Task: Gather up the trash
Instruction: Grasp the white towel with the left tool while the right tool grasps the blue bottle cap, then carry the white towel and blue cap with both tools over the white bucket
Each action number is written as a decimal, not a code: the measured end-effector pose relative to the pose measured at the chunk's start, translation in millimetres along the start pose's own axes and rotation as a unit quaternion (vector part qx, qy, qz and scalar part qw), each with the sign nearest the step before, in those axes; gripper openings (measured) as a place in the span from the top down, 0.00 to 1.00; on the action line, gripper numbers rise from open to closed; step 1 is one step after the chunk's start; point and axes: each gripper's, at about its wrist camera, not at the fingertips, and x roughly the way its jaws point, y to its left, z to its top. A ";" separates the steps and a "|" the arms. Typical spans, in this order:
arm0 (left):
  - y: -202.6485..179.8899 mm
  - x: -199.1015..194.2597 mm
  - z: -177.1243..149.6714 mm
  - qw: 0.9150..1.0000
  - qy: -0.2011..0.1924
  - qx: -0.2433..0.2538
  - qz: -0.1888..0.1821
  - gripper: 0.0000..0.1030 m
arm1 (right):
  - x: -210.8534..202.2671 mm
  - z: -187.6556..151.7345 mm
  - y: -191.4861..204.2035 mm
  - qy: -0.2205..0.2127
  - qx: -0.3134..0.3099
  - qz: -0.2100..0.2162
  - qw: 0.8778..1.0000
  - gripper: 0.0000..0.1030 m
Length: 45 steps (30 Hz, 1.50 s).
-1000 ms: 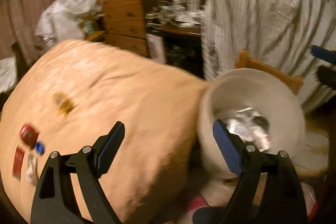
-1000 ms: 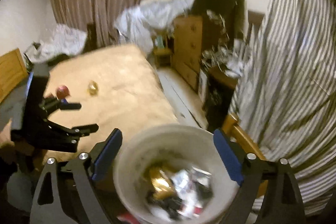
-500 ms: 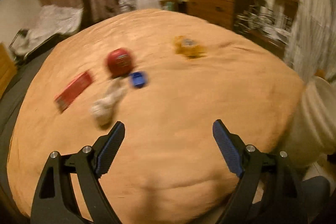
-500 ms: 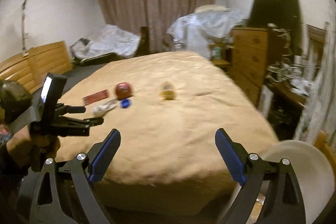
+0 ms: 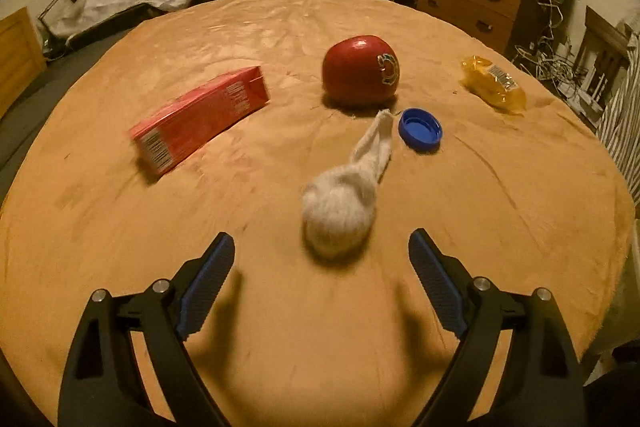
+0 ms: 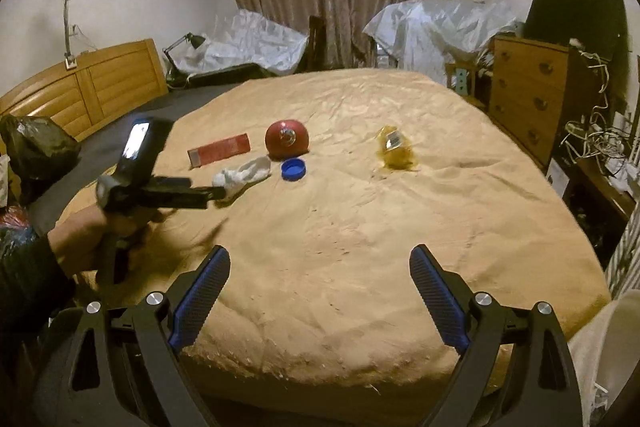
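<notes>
You have five pieces of trash left on the tan velvety bedspread, and none of them is in either gripper.

Your left gripper hangs low over the bed with its jaws wide apart and empty; the crumpled white tissue wad with a twisted tail lies just ahead of the gap between them, untouched. From where things lie, this looks like your next pick. Beyond it sit the blue plastic bottle cap, just beside the tissue's tail, and the round red glossy container with a sticker behind both. The flat red carton with a barcode lies apart to the left, and the yellow crinkled plastic wrapper well apart to the right.

Your right gripper is held back near the foot of the bed, jaws also spread and holding nothing. At its lower right edge a pale rounded rim shows, probably a bin; its contents are out of view, so I cannot tell how much is already collected.
</notes>
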 end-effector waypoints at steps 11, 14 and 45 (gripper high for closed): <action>2.9 34.1 16.7 1.000 0.014 -0.003 -0.002 0.61 | 96.7 20.9 -4.4 0.044 0.006 0.026 0.999 0.14; 14.8 24.4 10.8 1.000 0.005 -0.014 0.022 0.62 | 133.7 34.8 4.1 0.060 -0.012 0.039 0.997 0.28; 39.3 16.4 -1.5 0.996 -0.004 -0.049 0.079 0.63 | 331.3 94.1 47.9 0.119 -0.061 0.007 0.991 0.61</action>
